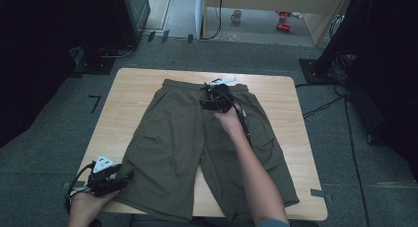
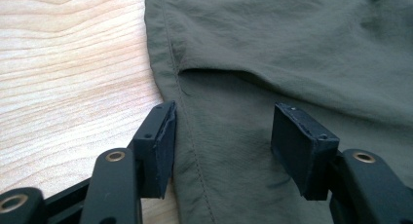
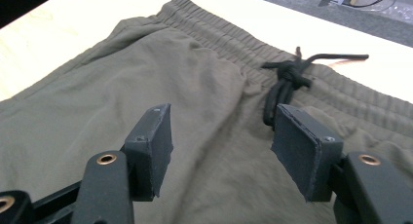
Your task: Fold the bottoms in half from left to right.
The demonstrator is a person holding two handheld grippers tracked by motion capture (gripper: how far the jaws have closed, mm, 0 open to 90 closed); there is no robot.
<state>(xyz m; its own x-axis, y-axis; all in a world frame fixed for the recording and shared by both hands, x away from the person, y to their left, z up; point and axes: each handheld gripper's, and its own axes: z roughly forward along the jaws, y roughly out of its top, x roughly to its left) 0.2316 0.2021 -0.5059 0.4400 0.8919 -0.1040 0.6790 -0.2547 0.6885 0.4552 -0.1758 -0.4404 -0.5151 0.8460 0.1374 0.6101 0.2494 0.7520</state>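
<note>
Grey carpet surrounds a light wooden table (image 1: 123, 96), and a pair of olive-green shorts (image 1: 172, 138) lies spread flat across it, waistband at the far edge, both legs pointing toward the person. At the middle of the waistband sits a black drawstring (image 3: 287, 78), tied in a knot with its ends trailing over the fabric. Just short of that knot hovers the right gripper (image 1: 215, 99), jaws apart above the cloth, one on either side of the drawstring's hanging loops. At the near left corner, the left gripper (image 1: 116, 180) stands with its jaws spread over the outer side seam of the left leg, one jaw at the fabric's edge beside bare wood, the other over the cloth below a pocket slit (image 2: 219, 73).
</note>
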